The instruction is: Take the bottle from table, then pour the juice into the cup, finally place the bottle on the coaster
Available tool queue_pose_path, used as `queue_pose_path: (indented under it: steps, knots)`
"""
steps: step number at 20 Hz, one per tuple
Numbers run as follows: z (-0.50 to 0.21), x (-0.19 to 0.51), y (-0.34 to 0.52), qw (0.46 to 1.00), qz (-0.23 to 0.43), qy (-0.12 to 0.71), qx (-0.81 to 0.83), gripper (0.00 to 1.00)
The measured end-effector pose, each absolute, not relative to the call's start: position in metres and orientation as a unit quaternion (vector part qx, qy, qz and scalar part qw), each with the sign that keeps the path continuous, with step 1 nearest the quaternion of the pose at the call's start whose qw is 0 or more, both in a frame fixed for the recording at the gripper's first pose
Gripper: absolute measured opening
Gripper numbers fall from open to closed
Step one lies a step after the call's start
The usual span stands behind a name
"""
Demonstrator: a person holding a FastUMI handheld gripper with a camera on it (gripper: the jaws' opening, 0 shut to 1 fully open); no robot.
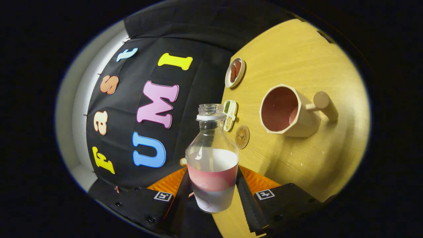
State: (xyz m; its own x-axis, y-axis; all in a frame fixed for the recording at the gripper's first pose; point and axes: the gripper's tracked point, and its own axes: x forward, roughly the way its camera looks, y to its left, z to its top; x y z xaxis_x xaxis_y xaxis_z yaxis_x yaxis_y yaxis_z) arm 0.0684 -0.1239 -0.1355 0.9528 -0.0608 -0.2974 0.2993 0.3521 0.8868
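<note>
Uncapped bottle [212, 162] clamped; cup [287, 111] holds juice.

The gripper [211, 193] is riding tilted, so that the table's surface is standing almost upright on one side of the view. Its two fingers [246, 198] are pressing in from either side against the lower body of the bottle [212, 162], gripping it firmly. The bottle is standing straight up between them, its open neck pointing away from the gripper.

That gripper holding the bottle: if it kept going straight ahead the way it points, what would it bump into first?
Probably the small divided dish just beyond the bottle shut in the gripper; the coaster lies slightly aside. Depth is hard to judge, and it may be raised above the table.
</note>
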Motion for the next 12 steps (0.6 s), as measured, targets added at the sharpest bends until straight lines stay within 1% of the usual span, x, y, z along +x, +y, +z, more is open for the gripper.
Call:
queue_pose_path:
  steps: [4,8,12]
  knots:
    - [-0.131,0.064,-0.137,0.864,-0.148,0.076,0.475,0.76]
    - [-0.113,0.053,-0.134,0.906,-0.180,0.046,0.380,0.76]
    - [-0.076,0.067,-0.133,0.949,-0.184,0.025,0.254,0.75]
